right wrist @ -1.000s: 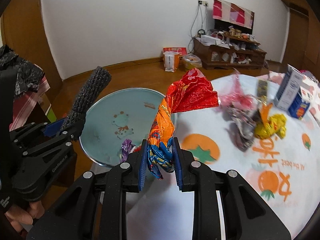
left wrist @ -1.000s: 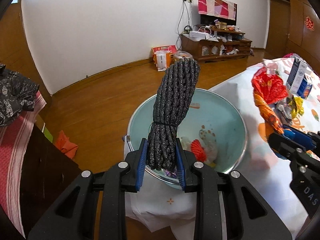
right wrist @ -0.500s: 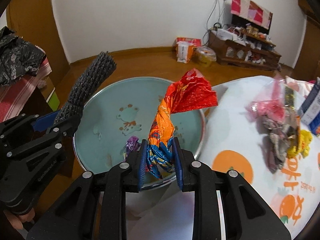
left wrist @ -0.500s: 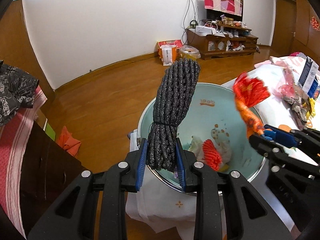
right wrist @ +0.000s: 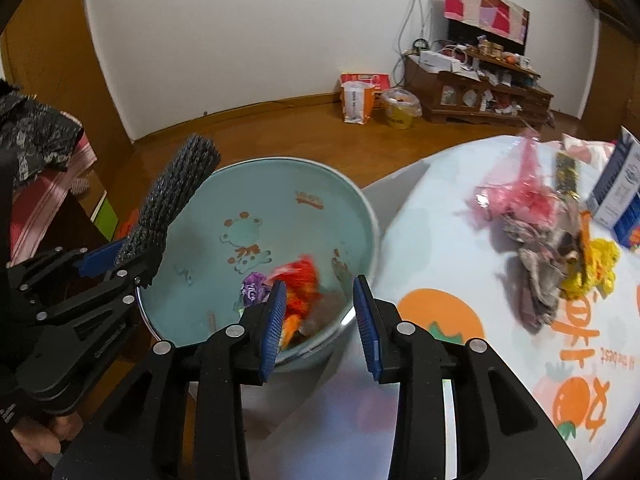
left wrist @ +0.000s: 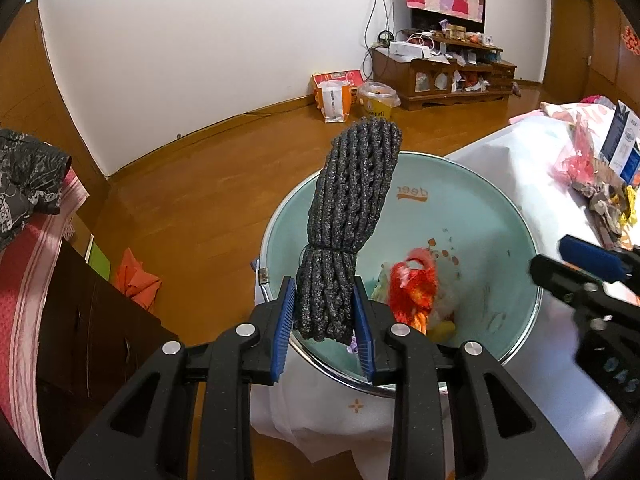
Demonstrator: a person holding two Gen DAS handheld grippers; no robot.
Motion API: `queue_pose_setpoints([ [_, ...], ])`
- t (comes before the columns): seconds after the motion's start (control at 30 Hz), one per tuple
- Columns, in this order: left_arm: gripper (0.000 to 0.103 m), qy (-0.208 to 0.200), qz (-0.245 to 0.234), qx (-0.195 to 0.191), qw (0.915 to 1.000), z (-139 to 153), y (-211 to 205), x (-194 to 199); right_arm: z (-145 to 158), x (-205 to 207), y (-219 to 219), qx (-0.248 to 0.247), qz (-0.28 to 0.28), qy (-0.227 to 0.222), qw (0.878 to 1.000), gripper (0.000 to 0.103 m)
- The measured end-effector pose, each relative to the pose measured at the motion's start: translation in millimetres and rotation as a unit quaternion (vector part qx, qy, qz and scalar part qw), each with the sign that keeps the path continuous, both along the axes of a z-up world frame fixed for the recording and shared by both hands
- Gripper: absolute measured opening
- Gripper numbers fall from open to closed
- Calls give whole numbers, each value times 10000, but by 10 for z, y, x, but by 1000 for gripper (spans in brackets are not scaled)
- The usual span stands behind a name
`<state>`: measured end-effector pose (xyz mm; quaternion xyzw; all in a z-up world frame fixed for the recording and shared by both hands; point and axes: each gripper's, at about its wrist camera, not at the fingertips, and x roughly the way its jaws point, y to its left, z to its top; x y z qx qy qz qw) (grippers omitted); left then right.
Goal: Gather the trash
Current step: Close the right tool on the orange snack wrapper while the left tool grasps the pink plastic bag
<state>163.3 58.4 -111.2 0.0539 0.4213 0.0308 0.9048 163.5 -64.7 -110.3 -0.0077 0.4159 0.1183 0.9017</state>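
1. Pale green basin [left wrist: 472, 216] at table edge, cartoon print on inner wall. Inside, near the front wall: red-orange wrapper [left wrist: 414, 294], blurred; a purple scrap [right wrist: 253, 290]; a yellow piece [left wrist: 440, 330]; something whitish beside them.
2. Left gripper [left wrist: 324, 320] clamped on dark grey rope bundle [left wrist: 348, 224]. Bundle upright, leaning slightly right, tied at its lower third, top end above the basin's far rim. In the right wrist view, same bundle [right wrist: 176, 196] over the basin's left rim.
3. Right gripper [right wrist: 320, 320] spread apart, nothing between the blue pads [right wrist: 274, 320]. Positioned over the basin's near rim; red-orange wrapper [right wrist: 298, 292] just beyond the left pad, inside the basin, apart from the pads.
4. White tablecloth [right wrist: 440, 264] with orange fruit print, right of basin. Trash heap [right wrist: 540, 248] well right of the right gripper: pink plastic, grey crumpled wrapper, yellow wrapper [right wrist: 596, 268]. Blue-and-white carton [right wrist: 618, 188] upright at far right.
5. Surroundings: dark cloth [left wrist: 24, 184] on striped fabric, far left; orange rag [left wrist: 136, 276] on wood floor; paper bag [left wrist: 334, 98] and plastic bucket [left wrist: 378, 98] by the wall; low wooden cabinet [left wrist: 444, 76], cluttered.
6. Path between right gripper and heap: bare tablecloth only.
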Motion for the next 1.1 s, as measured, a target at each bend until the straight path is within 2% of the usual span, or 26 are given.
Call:
queue_pose_setpoints([
  [0.03, 31, 17, -1, 31, 10000, -12, -7, 6, 8, -18, -29, 16, -32, -9, 10000, 35],
  [0.07, 42, 45, 7, 62, 10000, -25, -13, 11, 16, -44, -62, 27, -81, -19, 10000, 35],
  [0.13, 58, 60, 59, 143, 9999, -43, -28, 15, 35, -93, -152, 70, -194, -24, 9998, 36],
  [0.4, 61, -54, 55, 132, 9999, 59, -120, -66, 75, -251, -544, 144, -688, -70, 9975, 36],
  [0.5, 62, -110, -62, 125, 9998, 113, -209, -106, 88, -330, -781, 197, -946, -89, 9953, 37],
  [0.57, 71, -141, -126, 89, 9998, 150, -277, -127, 95, -376, -946, 214, -1153, -103, 9930, 38],
  [0.6, 72, -165, -165, 79, 9997, 172, -328, -142, 96, -392, -1011, 222, -1249, -108, 9919, 38],
  [0.83, 73, -215, -554, 108, 9982, 216, -695, -222, 141, -465, -1555, 328, -1844, -152, 9822, 39],
  [0.9, 73, -218, -629, 113, 9977, 222, -773, -218, 191, -448, -1690, 362, -1979, -203, 9793, 43],
  [1.0, 73, -245, -702, 77, 9972, 264, -845, -180, 277, -347, -1830, 431, -2127, -290, 9757, 44],
  [1.1, 73, -311, -727, 92, 9968, 314, -883, -150, 333, -152, -1948, 705, -2206, -247, 9725, 47],
])
